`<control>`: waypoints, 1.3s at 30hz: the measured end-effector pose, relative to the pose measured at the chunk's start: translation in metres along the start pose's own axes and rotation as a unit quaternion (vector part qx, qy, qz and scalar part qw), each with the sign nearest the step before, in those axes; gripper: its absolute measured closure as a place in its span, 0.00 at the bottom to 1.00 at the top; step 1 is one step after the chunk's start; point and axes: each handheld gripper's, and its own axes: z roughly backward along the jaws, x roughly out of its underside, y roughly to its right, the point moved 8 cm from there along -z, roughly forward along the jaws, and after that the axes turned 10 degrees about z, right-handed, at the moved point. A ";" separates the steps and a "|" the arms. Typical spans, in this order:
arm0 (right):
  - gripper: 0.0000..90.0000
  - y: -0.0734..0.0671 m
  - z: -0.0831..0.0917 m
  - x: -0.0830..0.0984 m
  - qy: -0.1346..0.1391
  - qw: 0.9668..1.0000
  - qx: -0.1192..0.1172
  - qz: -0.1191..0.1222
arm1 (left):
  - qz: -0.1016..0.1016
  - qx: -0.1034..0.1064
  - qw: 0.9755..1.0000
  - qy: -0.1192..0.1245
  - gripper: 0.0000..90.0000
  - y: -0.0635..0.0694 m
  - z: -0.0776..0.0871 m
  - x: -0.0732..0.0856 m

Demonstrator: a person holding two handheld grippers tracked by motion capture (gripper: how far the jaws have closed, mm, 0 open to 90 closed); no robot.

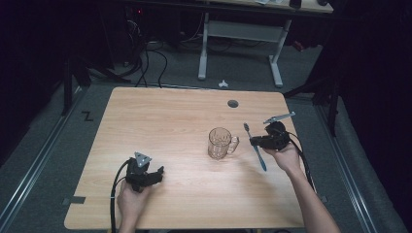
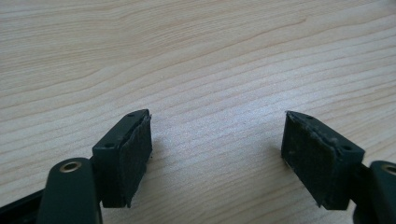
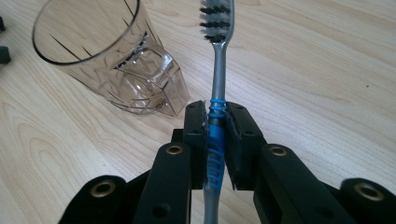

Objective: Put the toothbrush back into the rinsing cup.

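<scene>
1. High view: bench (image 1: pixel 160 116) carries a clear mug (image 1: pixel 220 142) right of centre.
2. Left gripper (image 1: pixel 154 175) sits near the front edge, jaws spread over bare wood.
3. Right gripper (image 1: pixel 254 141), just right of the mug, jaws pinching the toothbrush (image 1: pixel 256 147) by its blue handle, bristles pointing away from the person.

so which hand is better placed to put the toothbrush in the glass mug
Right. The right claw is shut on the toothbrush, bristles pointing away from the hand, with the mug just beside it. The left claw is open over bare table, farther from the mug.
</scene>
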 end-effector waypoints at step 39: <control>0.89 -0.022 0.033 -0.038 0.151 0.988 -0.011 0.022 | 0.000 0.000 1.000 0.001 0.28 0.000 0.000 0.000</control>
